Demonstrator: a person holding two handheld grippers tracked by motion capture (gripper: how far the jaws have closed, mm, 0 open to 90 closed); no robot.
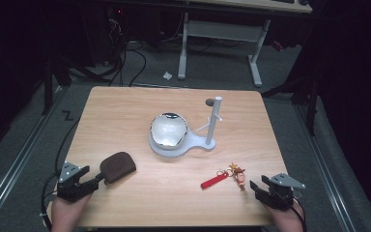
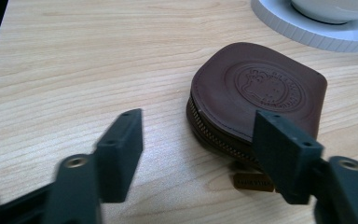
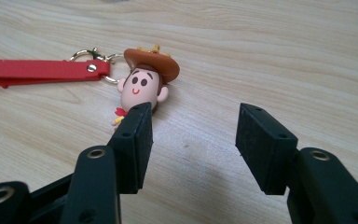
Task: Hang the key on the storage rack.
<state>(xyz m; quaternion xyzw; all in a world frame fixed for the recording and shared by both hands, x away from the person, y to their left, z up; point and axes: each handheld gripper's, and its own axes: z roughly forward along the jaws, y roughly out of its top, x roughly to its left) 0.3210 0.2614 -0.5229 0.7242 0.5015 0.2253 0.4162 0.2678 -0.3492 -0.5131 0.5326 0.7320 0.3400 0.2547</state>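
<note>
left gripper (image 2: pixel 198 140) hovers with jaws apart, the brown pouch (image 2: pixel 256 93) on the table just ahead, unheld. right gripper (image 3: pixel 193 135) gapes wide too, cowboy keychain (image 3: pixel 144 84) lying just beyond its jaws.

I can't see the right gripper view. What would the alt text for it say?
A small cowboy-figure keychain with a brown hat lies on the light wooden table, joined by a gold ring to a flat red strap. The right hand-held gripper sits just in front of it, its black jaws open with nothing between them.
</note>
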